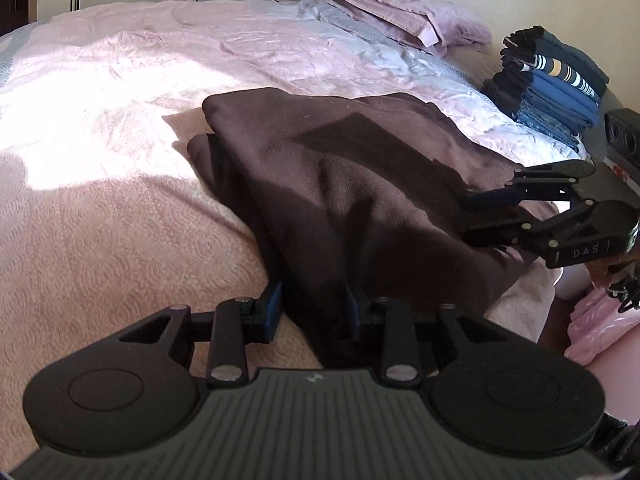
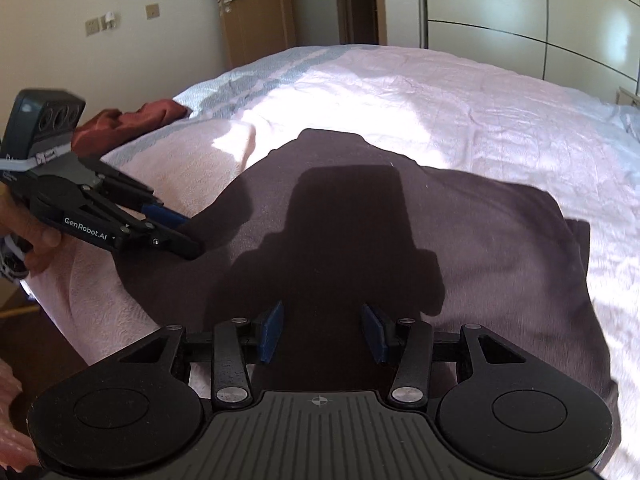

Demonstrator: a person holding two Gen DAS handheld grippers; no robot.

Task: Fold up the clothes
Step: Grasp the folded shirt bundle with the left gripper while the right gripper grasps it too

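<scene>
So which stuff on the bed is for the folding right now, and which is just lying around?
For the folding:
- dark brown garment
- left tongs
- right tongs

Just lying about:
- stack of folded clothes
- pillow
- reddish cloth

"GenRobot.AI" on left gripper (image 2: 188, 236); "DAS" on right gripper (image 1: 470, 216).

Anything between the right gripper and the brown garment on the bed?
Nothing visible. The right gripper hangs directly over the brown garment, fingers apart, with only its own shadow on the cloth. The left gripper is off at the garment's edge.
</scene>
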